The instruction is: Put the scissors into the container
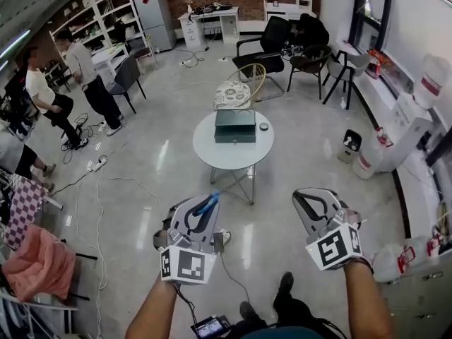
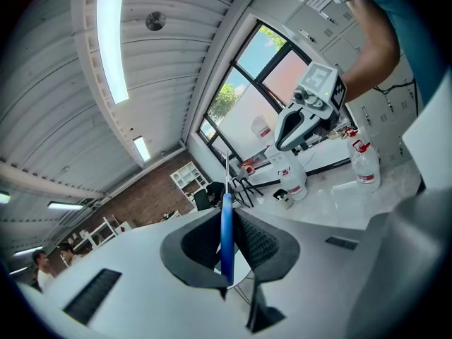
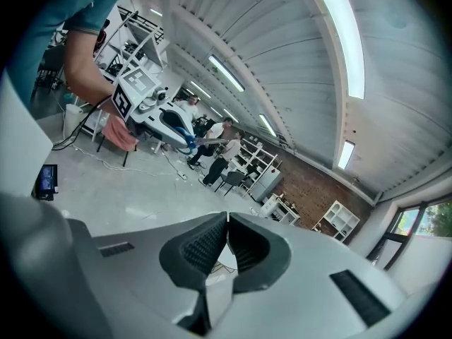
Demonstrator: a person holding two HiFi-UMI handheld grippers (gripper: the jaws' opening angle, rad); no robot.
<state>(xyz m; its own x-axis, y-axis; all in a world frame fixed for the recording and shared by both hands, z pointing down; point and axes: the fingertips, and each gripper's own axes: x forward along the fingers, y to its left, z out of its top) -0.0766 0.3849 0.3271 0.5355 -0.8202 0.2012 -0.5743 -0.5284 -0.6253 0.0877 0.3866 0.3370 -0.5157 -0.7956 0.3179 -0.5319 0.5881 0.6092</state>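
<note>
The left gripper [image 1: 210, 202] is holding the scissors [image 2: 226, 235]. Its pads are pressing on the blue handle from both sides, and the thin metal blades are sticking out past the tips. In the head view the blue handle is showing between the jaws, pointing up and forward toward the table [image 1: 233, 159]. The scissors are hanging over the floor, short of the table's near edge and well apart from the container [image 1: 235, 126]. The container is sitting closed on the far half of the round white top, a dark green box with a small dark round thing [image 1: 263, 126] lying just beside its right end. The right gripper [image 3: 227, 224] is carrying nothing: its own view is showing the two ribbed pads meeting with only a hairline seam between them. In the head view both grippers are floating side by side at about the same height, well apart from each other, the person's bare forearms reaching up from the bottom edge. Beyond the table a wicker chair [image 1: 236, 90] is standing with a patterned cushion on its seat. Two people [image 1: 67, 76] are standing at the far left, and a pink cloth [image 1: 39, 260] is draping over a rack at the near left. Water jugs [image 1: 371, 161] are lining the right wall.
</note>
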